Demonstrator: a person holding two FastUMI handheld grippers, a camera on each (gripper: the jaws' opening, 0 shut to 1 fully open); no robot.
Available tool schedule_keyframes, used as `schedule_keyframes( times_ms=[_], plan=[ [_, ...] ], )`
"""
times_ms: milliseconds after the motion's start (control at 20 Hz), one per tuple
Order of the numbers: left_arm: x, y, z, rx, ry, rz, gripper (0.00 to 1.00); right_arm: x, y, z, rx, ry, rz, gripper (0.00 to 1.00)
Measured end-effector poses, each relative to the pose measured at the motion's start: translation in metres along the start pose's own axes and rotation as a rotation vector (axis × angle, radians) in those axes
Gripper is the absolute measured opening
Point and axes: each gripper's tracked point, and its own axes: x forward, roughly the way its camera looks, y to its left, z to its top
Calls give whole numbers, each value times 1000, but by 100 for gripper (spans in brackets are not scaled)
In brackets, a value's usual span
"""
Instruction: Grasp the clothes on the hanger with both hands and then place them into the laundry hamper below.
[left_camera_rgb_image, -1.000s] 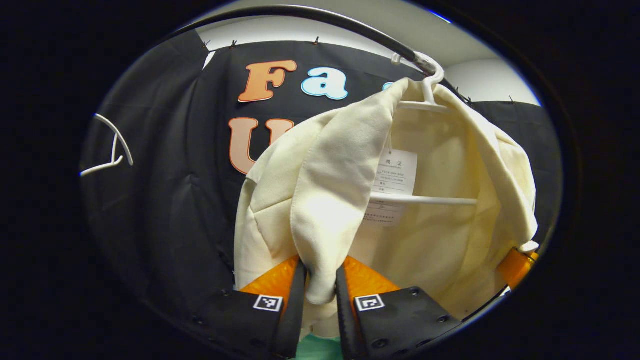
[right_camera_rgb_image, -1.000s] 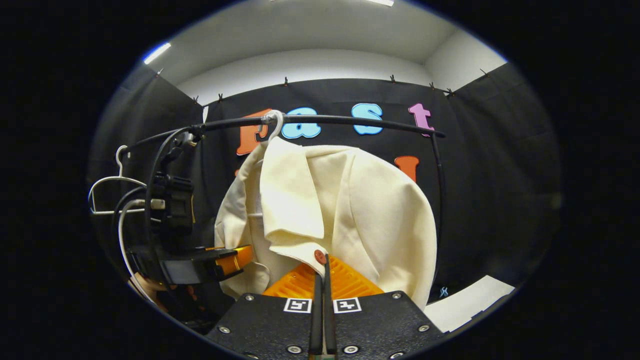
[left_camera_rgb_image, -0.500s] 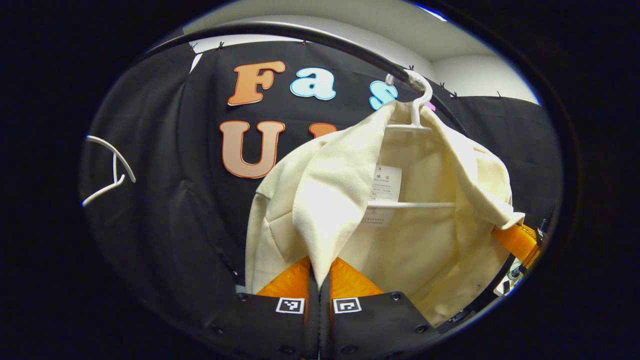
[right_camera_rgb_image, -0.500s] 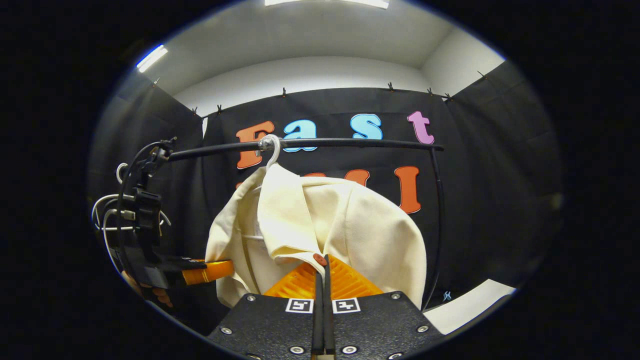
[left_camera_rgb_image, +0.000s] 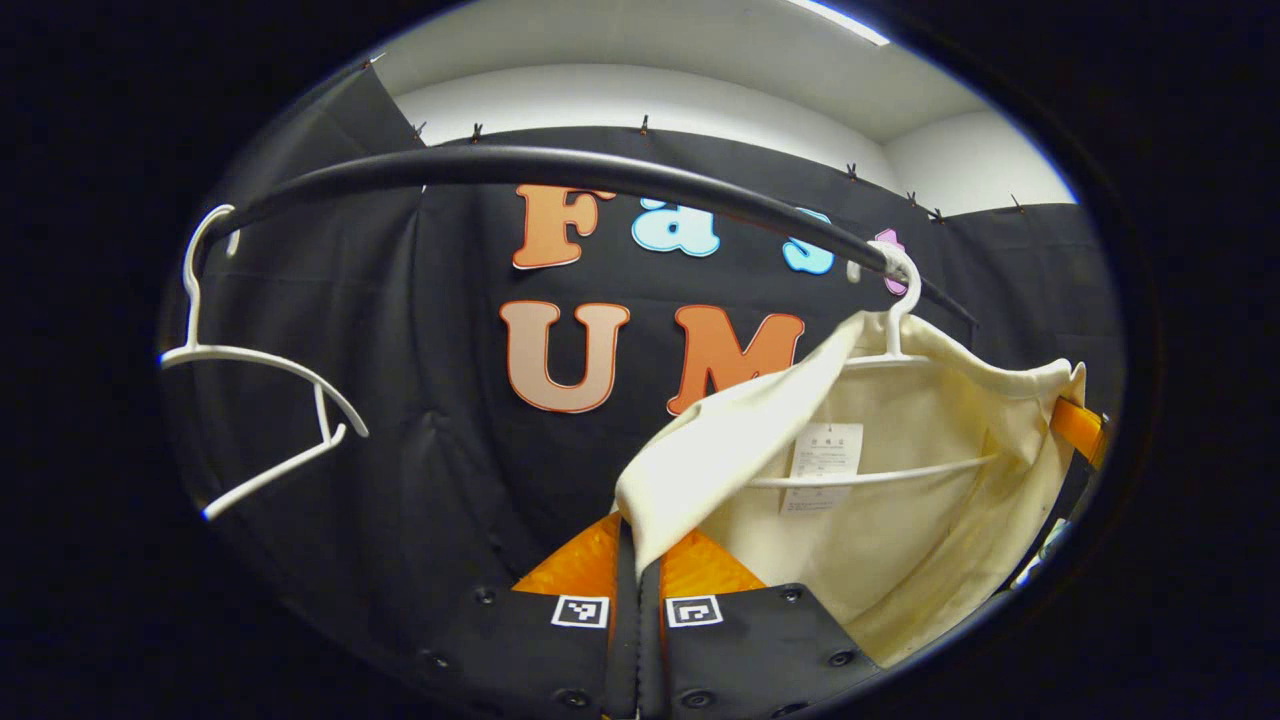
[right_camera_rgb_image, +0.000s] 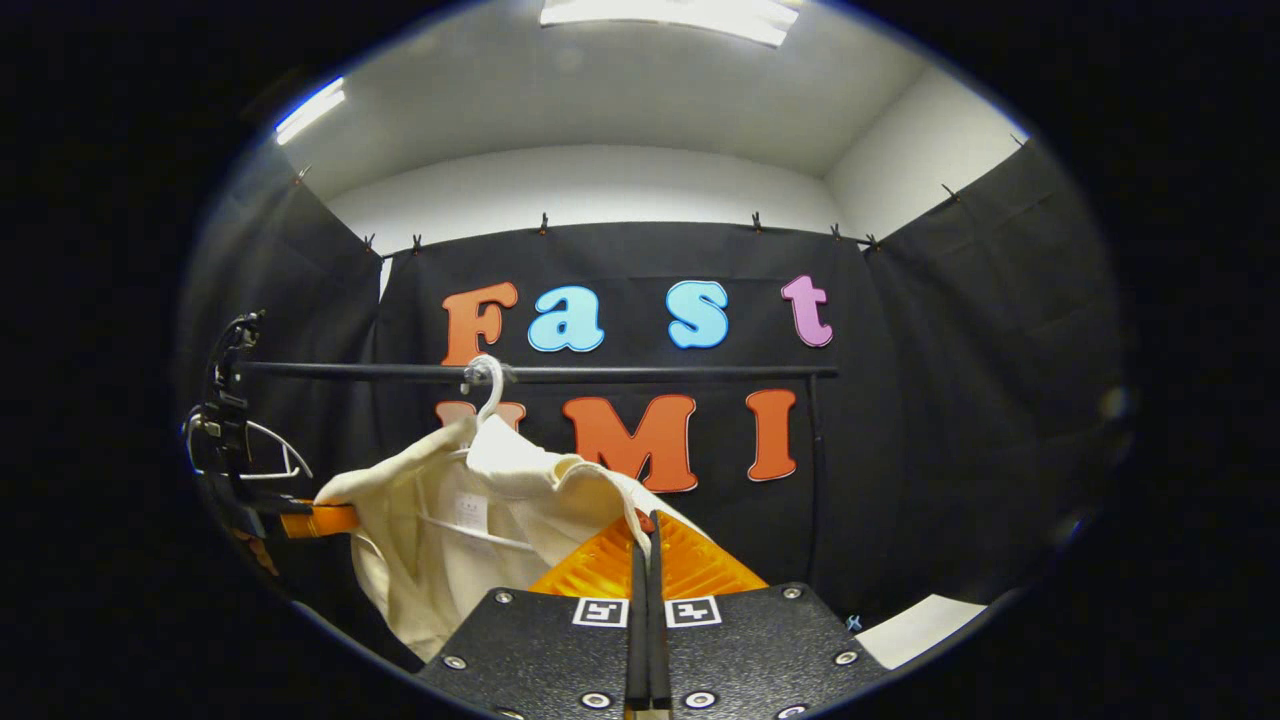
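Black cloth wall (right_camera_rgb_image: 950, 400) at the back of the booth, white ceiling (right_camera_rgb_image: 600, 110) above, lit panel overhead. Black clothes rail (left_camera_rgb_image: 560, 170) spanning the left gripper view in an arc; same rail (right_camera_rgb_image: 620, 373) level across the right gripper view, upright post at its right end. Cream garment (left_camera_rgb_image: 900, 530) hanging from a white hanger (left_camera_rgb_image: 900, 300) hooked over the rail, spread wide open toward both cameras, inner lining and a white paper tag (left_camera_rgb_image: 822, 465) exposed, hanger crossbar running in front of the lining. Same garment (right_camera_rgb_image: 440, 540) low and left in the right gripper view, on the hanger (right_camera_rgb_image: 487, 385), still on the rail. Left gripper (left_camera_rgb_image: 628, 540) at the bottom of its own view, jaws clenched on the near front edge of the garment, fabric pinched between the two fingers and drawn out from the hanger. Right gripper (right_camera_rgb_image: 645, 545) at the bottom of its own view, jaws clenched on the opposite front edge beside a small reddish button (right_camera_rgb_image: 645, 520). Left gripper also visible far left in the right gripper view (right_camera_rgb_image: 320, 520), touching the garment's other edge, cables above it. Second, bare white hanger (left_camera_rgb_image: 260, 400) on the rail, well apart from the garment. Pale strip of floor (right_camera_rgb_image: 920, 625) at lower right.
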Motion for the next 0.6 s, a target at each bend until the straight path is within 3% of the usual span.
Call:
schedule_keyframes(
  times_ms=[250, 600],
  plan=[
    [1, 18, 33, 48, -59, 45, 7, 9, -37, 42, -54, -57, -54, 0],
    [-5, 22, 57, 87, -104, 52, 7, 41, -71, 57, -87, -14, -60, 0]
  ],
)
